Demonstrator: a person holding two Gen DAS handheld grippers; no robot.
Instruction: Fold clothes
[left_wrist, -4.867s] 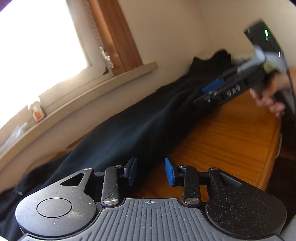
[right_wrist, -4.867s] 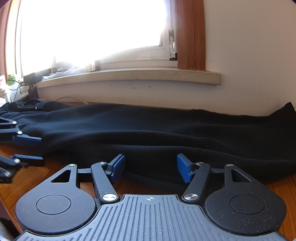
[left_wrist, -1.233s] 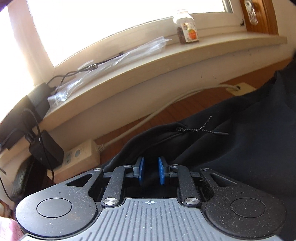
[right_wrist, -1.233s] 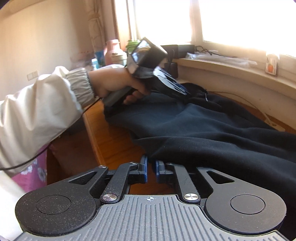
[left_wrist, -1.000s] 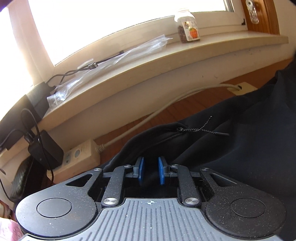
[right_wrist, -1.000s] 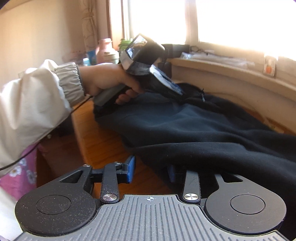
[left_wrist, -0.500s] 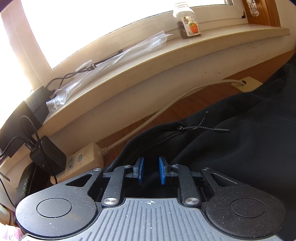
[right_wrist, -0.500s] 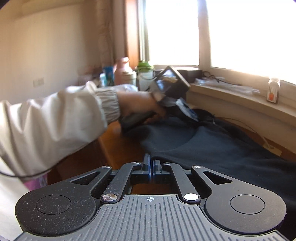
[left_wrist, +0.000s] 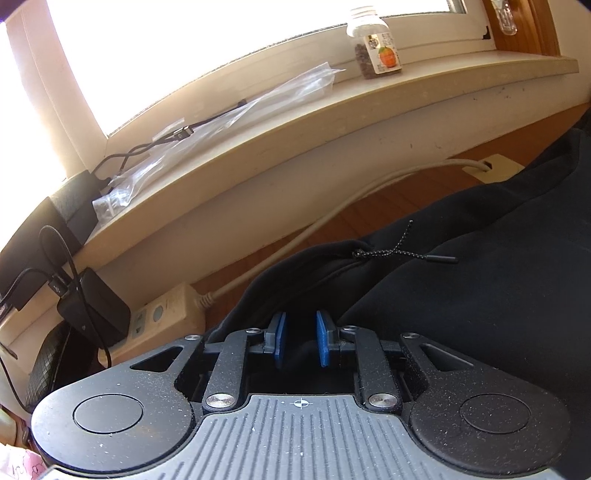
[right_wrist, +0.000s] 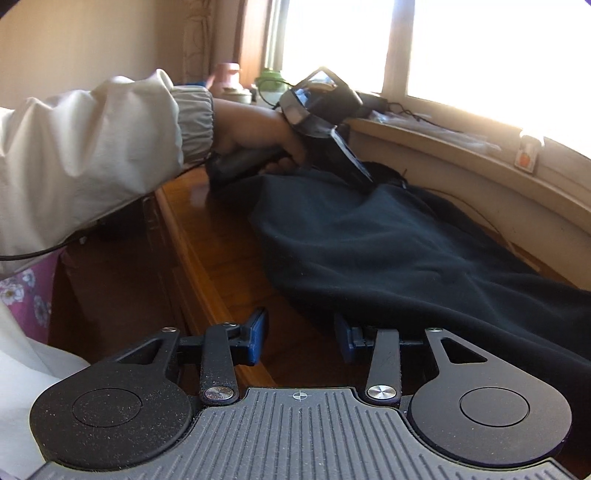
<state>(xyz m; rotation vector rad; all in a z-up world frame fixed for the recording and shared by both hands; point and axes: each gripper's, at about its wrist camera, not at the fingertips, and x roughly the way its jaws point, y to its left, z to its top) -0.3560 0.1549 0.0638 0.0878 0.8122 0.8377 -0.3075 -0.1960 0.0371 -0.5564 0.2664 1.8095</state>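
Note:
A black pair of trousers (left_wrist: 480, 295) lies along the wooden table (left_wrist: 388, 206) under the windowsill, its drawstring (left_wrist: 399, 253) loose near the waistband. My left gripper (left_wrist: 301, 341) is shut on a fold of the waistband, dark cloth filling the narrow gap between its blue pads. In the right wrist view a hand in a white sleeve holds that left gripper (right_wrist: 364, 177) at the far end of the trousers (right_wrist: 369, 251). My right gripper (right_wrist: 300, 341) sits low over the table (right_wrist: 214, 251) at the trousers' near edge. Its jaws are opening, with bare wood between them and the right pad at the cloth's hem.
A beige power strip (left_wrist: 166, 314) with a black adapter (left_wrist: 96, 310) and a grey cable (left_wrist: 332, 218) lies along the wall. The windowsill (left_wrist: 332, 155) holds a plastic bag (left_wrist: 229, 118) and a small bottle (left_wrist: 376, 51). The table's front edge (right_wrist: 184, 258) runs left of my right gripper.
My right gripper shut with nothing in it, then opened again, and dropped closer to the trousers' near edge. The left gripper kept its hold and place.

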